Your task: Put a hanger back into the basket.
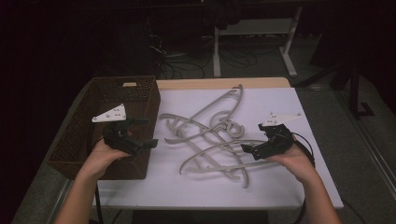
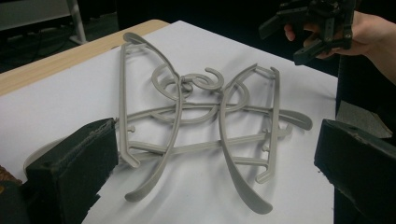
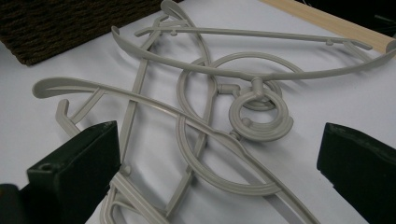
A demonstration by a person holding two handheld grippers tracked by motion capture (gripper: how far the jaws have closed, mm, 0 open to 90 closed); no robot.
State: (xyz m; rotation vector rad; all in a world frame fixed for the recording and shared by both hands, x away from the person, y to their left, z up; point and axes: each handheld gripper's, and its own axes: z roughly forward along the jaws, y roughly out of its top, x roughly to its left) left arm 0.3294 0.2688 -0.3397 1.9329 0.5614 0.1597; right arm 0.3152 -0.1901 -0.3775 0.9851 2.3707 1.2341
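hangers (image 1: 212,135) lie tangled beside basket (image 1: 81,135), bearing no legible writing.

Beyond the left hand-held gripper (image 1: 140,133), the basket's (image 1: 84,140) floor is too dark to make out. The tangled hangers (image 3: 205,93) run off the bottom edge between the right hand-held gripper's jaws.

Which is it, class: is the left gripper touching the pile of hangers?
Apart. The left gripper view shows the left gripper open, with bare white table between its jaws and the hangers.
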